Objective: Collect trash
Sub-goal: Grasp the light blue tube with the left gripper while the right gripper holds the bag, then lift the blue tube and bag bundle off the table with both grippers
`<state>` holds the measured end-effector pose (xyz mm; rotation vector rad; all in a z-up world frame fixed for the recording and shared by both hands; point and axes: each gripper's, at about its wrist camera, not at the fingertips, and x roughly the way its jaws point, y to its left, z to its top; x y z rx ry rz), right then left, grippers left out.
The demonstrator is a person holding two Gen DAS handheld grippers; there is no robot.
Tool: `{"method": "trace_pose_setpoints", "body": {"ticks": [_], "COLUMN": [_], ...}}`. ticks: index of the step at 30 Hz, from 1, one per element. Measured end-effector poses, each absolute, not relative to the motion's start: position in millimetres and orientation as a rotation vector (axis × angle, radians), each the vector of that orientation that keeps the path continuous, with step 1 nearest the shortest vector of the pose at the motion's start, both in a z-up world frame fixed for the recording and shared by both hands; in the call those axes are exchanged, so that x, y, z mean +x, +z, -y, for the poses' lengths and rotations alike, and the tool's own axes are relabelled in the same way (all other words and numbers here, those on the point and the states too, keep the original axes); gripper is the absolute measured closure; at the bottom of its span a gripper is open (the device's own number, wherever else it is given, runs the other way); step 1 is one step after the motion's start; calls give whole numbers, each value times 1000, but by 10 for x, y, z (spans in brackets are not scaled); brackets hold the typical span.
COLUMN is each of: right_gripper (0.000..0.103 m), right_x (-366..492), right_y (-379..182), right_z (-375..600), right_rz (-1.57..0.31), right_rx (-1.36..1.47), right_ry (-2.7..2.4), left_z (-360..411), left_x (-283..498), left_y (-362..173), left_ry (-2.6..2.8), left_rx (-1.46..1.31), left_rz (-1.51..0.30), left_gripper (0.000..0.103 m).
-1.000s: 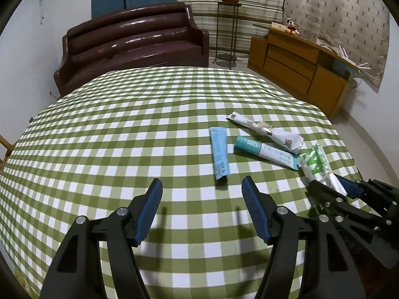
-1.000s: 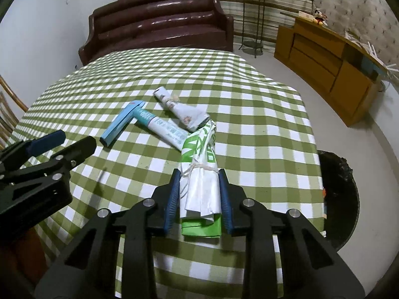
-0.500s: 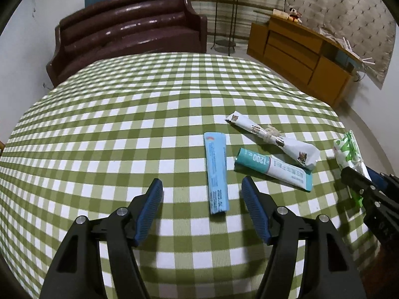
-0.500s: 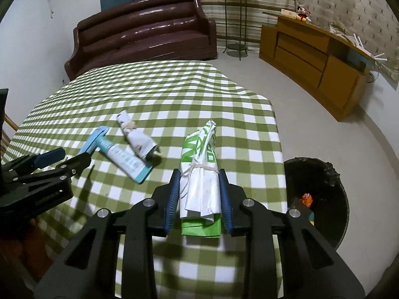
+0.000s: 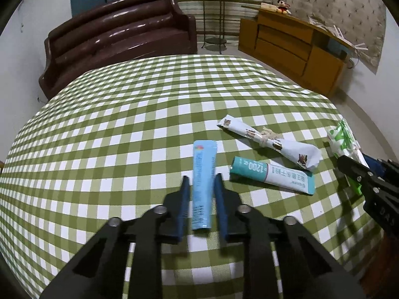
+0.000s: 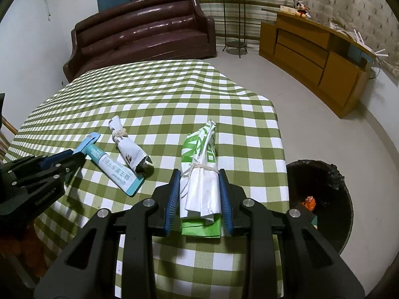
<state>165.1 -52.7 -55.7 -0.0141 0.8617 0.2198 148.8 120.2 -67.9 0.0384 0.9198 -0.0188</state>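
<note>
A light blue tube (image 5: 203, 164) lies on the green checked tablecloth (image 5: 124, 124). My left gripper (image 5: 202, 177) is closing around it, and its blue pads press the tube's near half from both sides. My right gripper (image 6: 198, 172) is shut on a green-and-white wrapper bundle (image 6: 199, 149) tied with string, held above the table's right edge. To the right of the blue tube, a teal-and-white tube (image 5: 271, 175) and a white paper roll (image 5: 269, 144) lie on the cloth. A black-lined trash bin (image 6: 334, 174) stands on the floor to the right of the table.
Behind the table stands a dark brown sofa (image 5: 119, 37), with a wooden sideboard (image 5: 294, 47) at the back right and a metal plant stand (image 5: 214, 17) between them. Pale bare floor (image 6: 311, 129) runs between the table and the sideboard.
My left gripper moved forward over the light blue tube and its jaws closed from wide apart onto it. My right gripper carried the bundle right, and the bin came into view.
</note>
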Motion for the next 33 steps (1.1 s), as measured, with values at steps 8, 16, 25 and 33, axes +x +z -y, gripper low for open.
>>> {"method": "trace_pose_setpoints", "body": {"ticks": [8, 16, 25, 33], "right_gripper": [74, 74, 74, 74], "right_x": [1585, 1393, 1180, 1036], "right_y": [-570, -532, -444, -353], "right_z": [530, 597, 802, 1124], "right_rz": [-854, -835, -807, -776], "right_rx": [-5, 7, 21, 31], "right_ry": [216, 207, 168, 110], "left_z": [-1148, -1209, -1011, -671], "left_x": [1417, 1172, 934, 895], "left_y": [-623, -428, -248, -179], "left_ry": [-39, -31, -76, -134], "left_rx": [33, 5, -11, -2], "left_rz": [-887, -812, -748, -717], "left_gripper": [90, 90, 90, 90]}}
